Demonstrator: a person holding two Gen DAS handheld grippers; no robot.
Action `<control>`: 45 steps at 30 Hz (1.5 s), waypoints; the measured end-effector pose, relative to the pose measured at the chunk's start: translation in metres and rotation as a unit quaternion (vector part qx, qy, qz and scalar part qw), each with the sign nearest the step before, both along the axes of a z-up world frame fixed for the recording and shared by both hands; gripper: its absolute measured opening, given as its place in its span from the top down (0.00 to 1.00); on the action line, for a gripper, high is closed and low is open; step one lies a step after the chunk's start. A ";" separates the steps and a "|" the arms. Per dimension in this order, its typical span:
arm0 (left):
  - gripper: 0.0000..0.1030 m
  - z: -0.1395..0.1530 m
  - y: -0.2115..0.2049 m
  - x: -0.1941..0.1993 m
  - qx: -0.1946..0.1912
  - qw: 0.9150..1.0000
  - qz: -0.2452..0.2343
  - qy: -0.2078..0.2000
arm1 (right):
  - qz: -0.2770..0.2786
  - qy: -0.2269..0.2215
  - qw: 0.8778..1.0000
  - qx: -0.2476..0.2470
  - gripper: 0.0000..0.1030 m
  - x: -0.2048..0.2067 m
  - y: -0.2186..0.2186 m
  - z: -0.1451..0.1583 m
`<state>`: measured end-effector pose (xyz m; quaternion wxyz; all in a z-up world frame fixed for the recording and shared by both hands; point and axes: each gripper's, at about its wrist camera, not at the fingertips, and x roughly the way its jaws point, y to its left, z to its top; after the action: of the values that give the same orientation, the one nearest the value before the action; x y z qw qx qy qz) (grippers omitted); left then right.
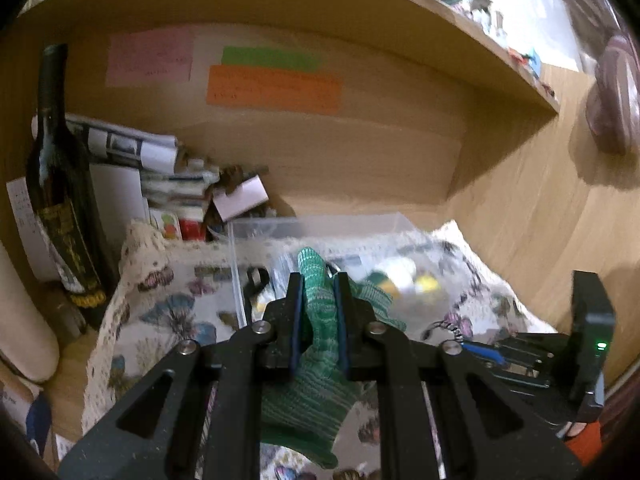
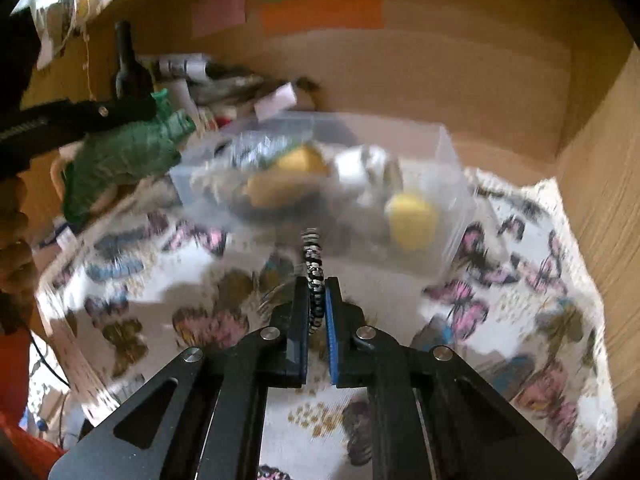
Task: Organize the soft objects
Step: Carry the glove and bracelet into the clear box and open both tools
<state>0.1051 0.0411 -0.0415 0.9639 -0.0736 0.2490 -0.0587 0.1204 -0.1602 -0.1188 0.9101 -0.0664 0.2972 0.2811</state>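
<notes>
A green knit glove [image 1: 316,320] hangs between the pads of my left gripper [image 1: 317,284], which is shut on it. One glove finger pokes out past the tips. From the right wrist view the same glove [image 2: 128,156] dangles from the left gripper [image 2: 150,110] at the left, above the cloth. My right gripper [image 2: 316,286] is shut on a black-and-white braided cord [image 2: 314,256] that sticks up from its tips in front of a clear plastic box [image 2: 448,152]. The box holds yellow and pale soft items, blurred. The box [image 1: 384,224] lies just beyond the glove.
A butterfly-print cloth [image 2: 500,280] covers the desk inside a wooden alcove. A dark wine bottle [image 1: 60,200] and a pile of papers and small boxes [image 1: 172,184] stand at the back left. Coloured notes [image 1: 272,88] stick to the back wall. A person's hand [image 2: 16,240] is at the left edge.
</notes>
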 end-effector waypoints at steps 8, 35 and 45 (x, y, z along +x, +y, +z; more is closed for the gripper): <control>0.86 0.015 0.005 0.031 -0.001 1.000 0.016 -0.015 | -0.009 -0.062 0.998 0.027 0.94 0.012 -0.005 0.042; 0.73 -0.052 0.011 0.120 0.010 0.994 0.030 0.109 | 0.020 0.078 0.994 -0.068 0.82 0.034 -0.007 -0.037; 0.29 -0.033 0.001 0.101 0.029 0.996 0.022 0.078 | 0.019 0.024 0.999 -0.043 0.91 0.023 -0.016 -0.004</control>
<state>0.2066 0.0422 -0.0744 0.9444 -0.0555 0.3231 -0.0239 0.1437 -0.1758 -0.1226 0.8937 -0.1042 0.3292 0.2864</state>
